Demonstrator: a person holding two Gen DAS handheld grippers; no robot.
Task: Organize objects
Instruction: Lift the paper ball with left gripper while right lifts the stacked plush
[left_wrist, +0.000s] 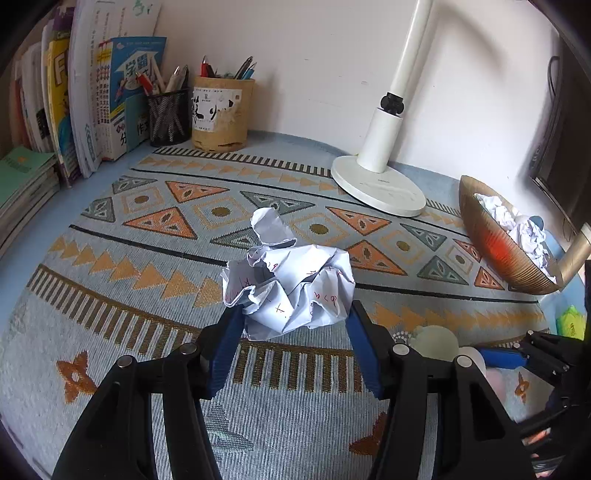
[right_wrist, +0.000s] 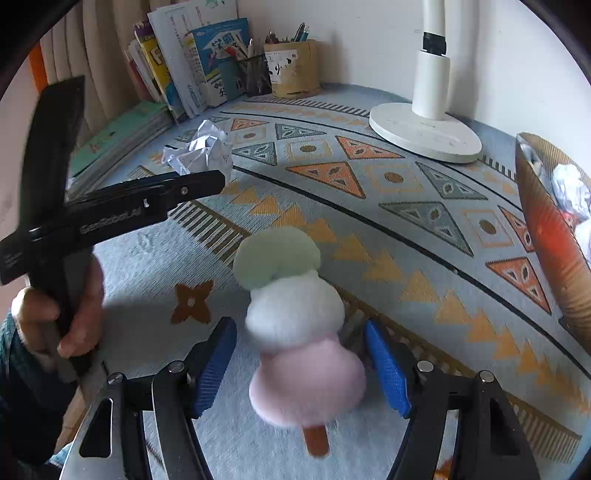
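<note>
Some paper already sits in the basket (left_wrist: 491, 240). My left gripper (left_wrist: 295, 317) pinches a crumpled paper ball (left_wrist: 291, 284); my right gripper (right_wrist: 299, 362) gapes wide around the plush toy (right_wrist: 295, 325) — both unplaced.

One crumpled paper ball (left_wrist: 291, 284) sits between the blue pads of the left gripper (left_wrist: 295, 325), and at least two more paper wads (left_wrist: 517, 225) lie in the single woven basket (left_wrist: 495, 240) far to its right. Ahead and to the left stand two pen holders: one black mesh cup (left_wrist: 168, 116) and one bamboo cup (left_wrist: 220, 114). One white lamp base (left_wrist: 376, 184) stands ahead on the right. One plush ice-cream toy (right_wrist: 295, 325), with three scoops, lies between the fingers of the right gripper (right_wrist: 301, 365).
</note>
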